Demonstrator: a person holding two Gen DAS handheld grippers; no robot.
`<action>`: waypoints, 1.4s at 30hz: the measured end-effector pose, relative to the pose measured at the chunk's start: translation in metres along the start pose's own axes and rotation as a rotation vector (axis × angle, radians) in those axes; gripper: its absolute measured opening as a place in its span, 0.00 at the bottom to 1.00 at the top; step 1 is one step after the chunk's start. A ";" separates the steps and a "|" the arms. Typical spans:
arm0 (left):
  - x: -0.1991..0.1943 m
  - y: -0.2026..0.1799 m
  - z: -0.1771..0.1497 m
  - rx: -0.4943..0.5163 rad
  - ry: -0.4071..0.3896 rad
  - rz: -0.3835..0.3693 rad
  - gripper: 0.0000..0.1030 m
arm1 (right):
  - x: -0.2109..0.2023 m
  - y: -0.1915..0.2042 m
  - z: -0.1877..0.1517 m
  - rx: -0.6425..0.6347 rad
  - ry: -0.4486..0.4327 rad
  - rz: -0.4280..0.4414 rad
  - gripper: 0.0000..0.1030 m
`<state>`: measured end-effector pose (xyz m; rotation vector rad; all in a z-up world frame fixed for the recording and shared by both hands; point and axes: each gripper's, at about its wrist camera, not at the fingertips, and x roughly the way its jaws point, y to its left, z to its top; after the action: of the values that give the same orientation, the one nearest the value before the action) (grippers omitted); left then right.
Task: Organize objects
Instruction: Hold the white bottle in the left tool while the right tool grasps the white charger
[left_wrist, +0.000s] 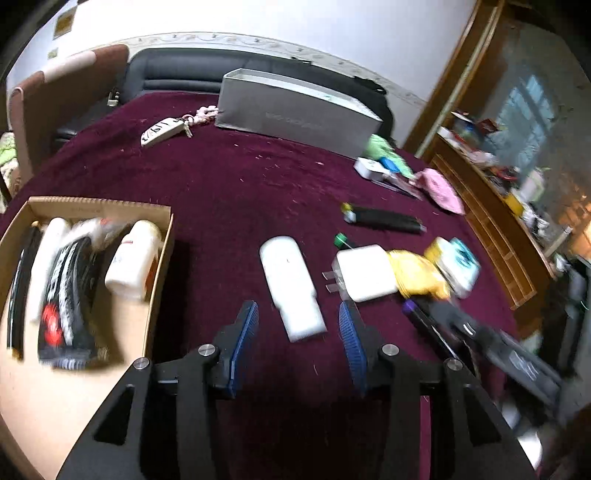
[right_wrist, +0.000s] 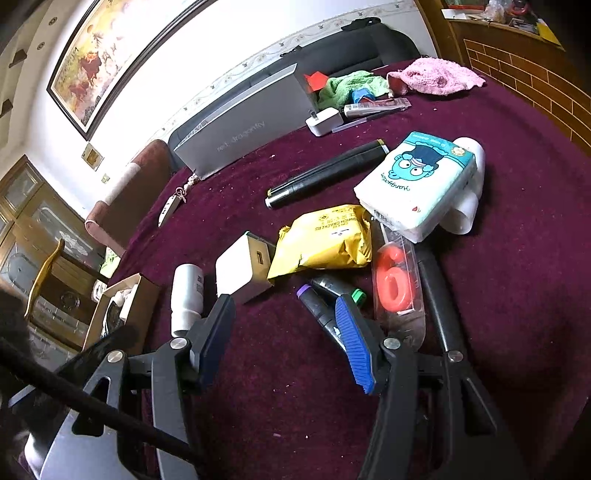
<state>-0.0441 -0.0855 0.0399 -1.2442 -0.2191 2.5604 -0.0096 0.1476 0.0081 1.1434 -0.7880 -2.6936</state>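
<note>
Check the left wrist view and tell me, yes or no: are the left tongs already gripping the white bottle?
No. The left tongs stand open, and the white bottle lies on the maroon cloth just ahead of the fingertips, untouched by either one.

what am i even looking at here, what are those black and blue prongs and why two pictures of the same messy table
The prongs are hand-held grabbing tools, one per hand, each carrying a camera looking along its fingers. One picture is from the left tool, the other from the right tool. Both are open and hold nothing. On the maroon cloth lie a white bottle, a white charger, a yellow cracker packet and a tissue pack. A cardboard box at the left already holds some items.
</note>
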 end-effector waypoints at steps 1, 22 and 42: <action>0.007 -0.002 0.002 0.009 -0.004 0.032 0.38 | 0.000 -0.001 0.000 0.004 0.001 0.004 0.54; -0.055 0.011 -0.036 -0.015 -0.033 -0.191 0.28 | 0.005 0.006 0.002 0.003 0.032 0.009 0.54; -0.121 0.126 -0.070 -0.116 -0.165 -0.172 0.28 | 0.104 0.094 0.033 -0.370 0.237 -0.351 0.54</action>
<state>0.0584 -0.2430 0.0538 -1.0027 -0.4942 2.5309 -0.1156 0.0506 0.0084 1.5733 -0.0489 -2.7214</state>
